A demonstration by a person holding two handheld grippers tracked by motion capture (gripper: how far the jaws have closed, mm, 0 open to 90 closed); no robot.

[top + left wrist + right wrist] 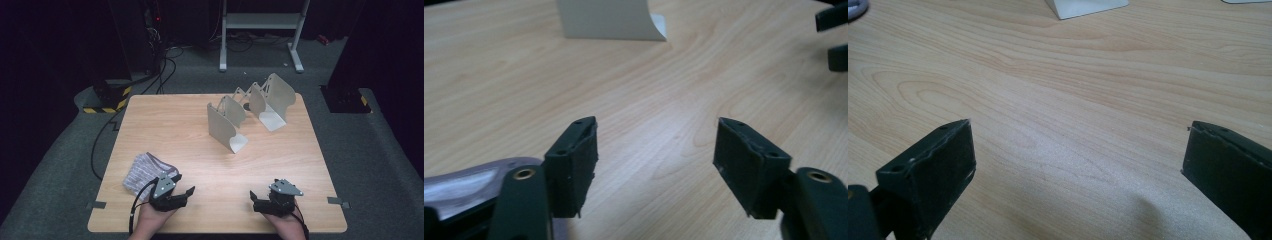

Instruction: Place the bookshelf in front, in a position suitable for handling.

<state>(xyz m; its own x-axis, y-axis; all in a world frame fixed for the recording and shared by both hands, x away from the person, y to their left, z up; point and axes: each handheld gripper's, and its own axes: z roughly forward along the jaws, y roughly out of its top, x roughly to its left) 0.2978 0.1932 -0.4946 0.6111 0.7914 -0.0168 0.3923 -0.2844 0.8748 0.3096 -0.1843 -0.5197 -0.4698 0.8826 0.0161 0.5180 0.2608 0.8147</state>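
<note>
Resting beside a crumpled striped cloth [147,170], left claw [182,184] and right claw [255,201] gape over grainy wood

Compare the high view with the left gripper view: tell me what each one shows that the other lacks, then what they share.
High view alone: the folded striped cloth lying beside the left gripper, the farther white metal stand, the white frame on the floor beyond, and the person's hands.

Left gripper view alone: its own two black pads close up, standing wide apart with bare wood between them.

Both: the wooden table, the nearer white metal stand, and the right gripper, seen at the left gripper view's top right edge.
</note>
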